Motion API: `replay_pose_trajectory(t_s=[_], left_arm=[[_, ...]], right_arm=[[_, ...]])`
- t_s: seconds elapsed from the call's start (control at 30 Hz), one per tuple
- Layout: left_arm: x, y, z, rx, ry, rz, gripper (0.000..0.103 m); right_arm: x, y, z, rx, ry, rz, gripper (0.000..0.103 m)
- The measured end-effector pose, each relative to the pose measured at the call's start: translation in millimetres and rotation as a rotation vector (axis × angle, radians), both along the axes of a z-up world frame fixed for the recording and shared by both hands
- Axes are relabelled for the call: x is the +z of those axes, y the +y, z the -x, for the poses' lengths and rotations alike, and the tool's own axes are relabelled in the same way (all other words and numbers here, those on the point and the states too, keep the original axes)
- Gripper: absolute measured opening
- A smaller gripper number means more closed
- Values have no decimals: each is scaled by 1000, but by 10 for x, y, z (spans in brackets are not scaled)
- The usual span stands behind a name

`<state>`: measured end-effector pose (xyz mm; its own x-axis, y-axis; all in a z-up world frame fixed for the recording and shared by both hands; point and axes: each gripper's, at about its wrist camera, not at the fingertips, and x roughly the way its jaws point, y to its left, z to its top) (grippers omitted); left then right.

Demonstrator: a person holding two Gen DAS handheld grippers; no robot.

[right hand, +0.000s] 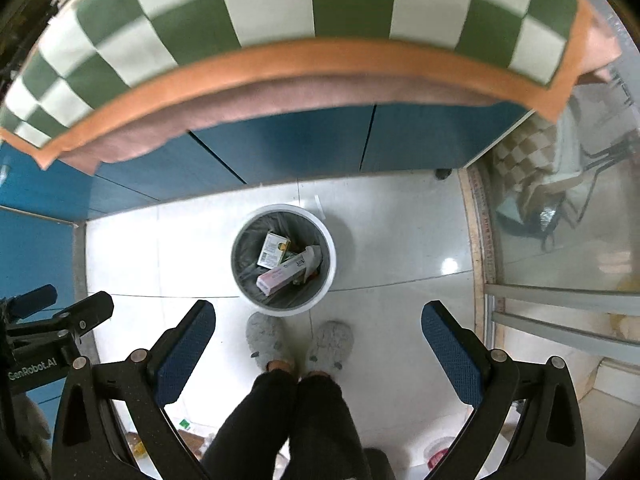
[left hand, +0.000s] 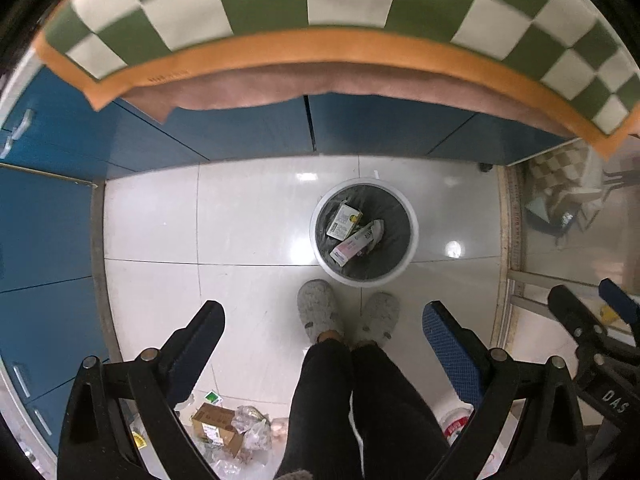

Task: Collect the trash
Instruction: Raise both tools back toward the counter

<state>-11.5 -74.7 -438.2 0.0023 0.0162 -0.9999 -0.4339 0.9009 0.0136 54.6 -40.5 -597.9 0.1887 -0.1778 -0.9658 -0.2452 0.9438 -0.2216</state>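
Closest to me, in the left wrist view, my left tool (left hand: 322, 334) points straight down at the floor, its two dark fingers spread wide with nothing between them. Through the gap I see the person's black-trousered legs (left hand: 360, 408) and two fluffy grey slippers (left hand: 348, 314) standing on pale glossy floor tiles (left hand: 152, 232).

My right tool (right hand: 318, 330) also points steeply down, tilted slightly forward. Its blue-padded fingers stand fully apart and hold nothing. At the lower right edge of the left wrist view, this right tool shows from the side; at the left edge of the right wrist view, the left tool shows likewise. The two hang side by side, apart.

Just beyond the slipper toes stands a round white trash bin (left hand: 412, 240) lined with a dark bag. Inside it lie a pale green-and-white carton (left hand: 344, 222), a pink-and-white box (left hand: 352, 246) and some crumpled paper (left hand: 376, 230).

More trash lies on the floor behind the legs, at the lower left of the left wrist view: a brown cardboard box (left hand: 214, 426) and crumpled clear wrappers (left hand: 252, 428) just beside it. A red-and-white container (left hand: 456, 424) lies at the lower right.

Beyond the bin are blue cabinet doors (left hand: 248, 132). Above them the table carries a green-and-white chequered cloth (left hand: 320, 0) with an orange border, its edge hanging over.
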Motion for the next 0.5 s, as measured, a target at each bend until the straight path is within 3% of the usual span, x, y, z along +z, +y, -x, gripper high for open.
replay_pose_trajectory(t_s=[0.17, 0.33, 0.5], left_arm=[[454, -2, 96, -28, -22, 11, 101], [929, 26, 44, -76, -80, -53, 101], [1465, 208, -217, -75, -233, -117, 101]], right_arm=[[664, 193, 242, 16, -14, 11, 103], [1193, 331, 379, 2, -12, -23, 103], [1656, 480, 273, -16, -65, -97, 103]])
